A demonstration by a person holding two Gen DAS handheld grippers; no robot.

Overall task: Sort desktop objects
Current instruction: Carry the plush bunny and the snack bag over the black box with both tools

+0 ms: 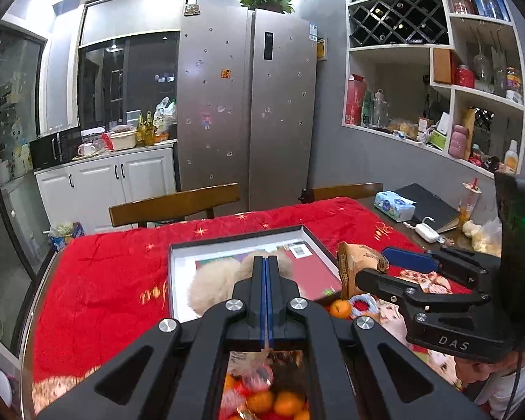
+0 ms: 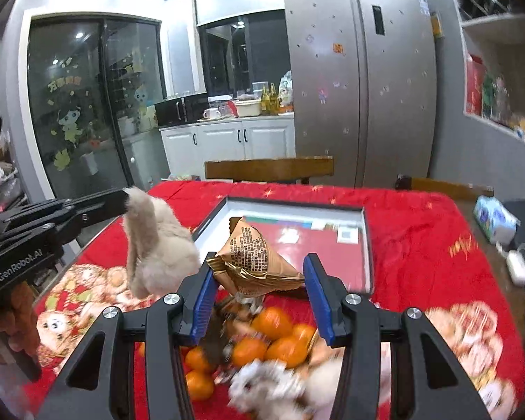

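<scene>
While clamped on the plush toy (image 2: 157,245), left hand-held gripper (image 1: 266,262); right hand-held gripper (image 2: 259,280) jaws apart around snack packet (image 2: 255,259).

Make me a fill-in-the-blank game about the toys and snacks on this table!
1. The left tongs are shut on a fluffy ___ toy.
2. The tablecloth is ___ in colour.
3. The right tongs are ___ around a gold snack packet.
4. The round fruits piled near the tongs are ___.

Missing words: beige; red; open; oranges
</scene>
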